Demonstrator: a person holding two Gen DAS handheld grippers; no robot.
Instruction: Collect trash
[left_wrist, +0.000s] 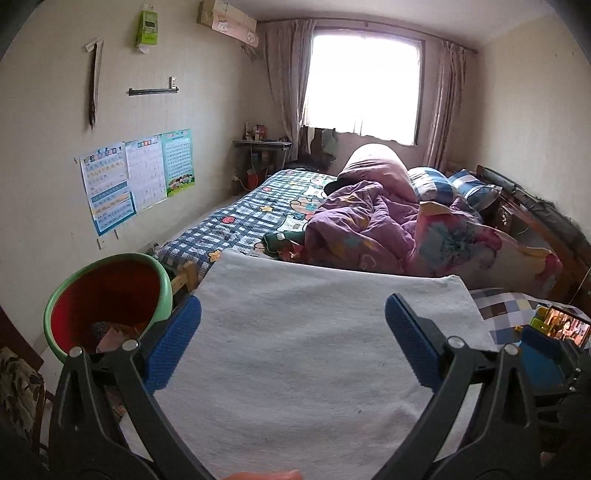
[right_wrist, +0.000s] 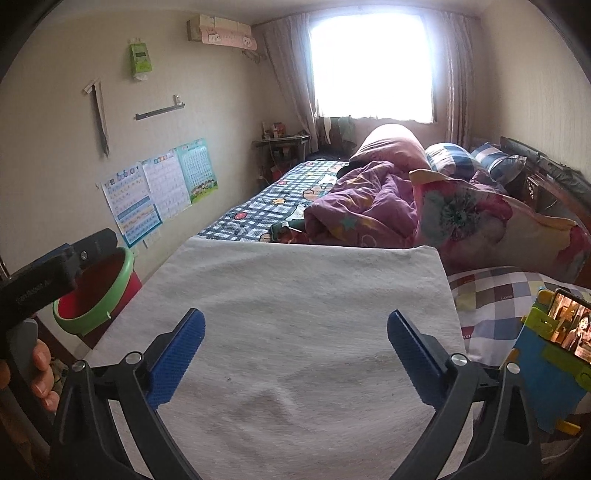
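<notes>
Both hand-held grippers, left (left_wrist: 293, 341) and right (right_wrist: 295, 349), gape wide and empty over the grey cloth (left_wrist: 314, 354). Trash sits in the bin (left_wrist: 107, 306), near left; careless swings could tip it.

Bin (left_wrist: 107, 295) contents (paper scraps?) half hidden behind the fingers (left_wrist: 173, 343).

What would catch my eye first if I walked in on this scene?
Probably the pale grey cloth spread flat in front, framed by each pair of open blue-padded tongs, left and right, holding nothing. Next, the red bin with a green rim at the left, some scraps inside, and the rumpled purple quilt on the bed beneath the glaring window.
</notes>
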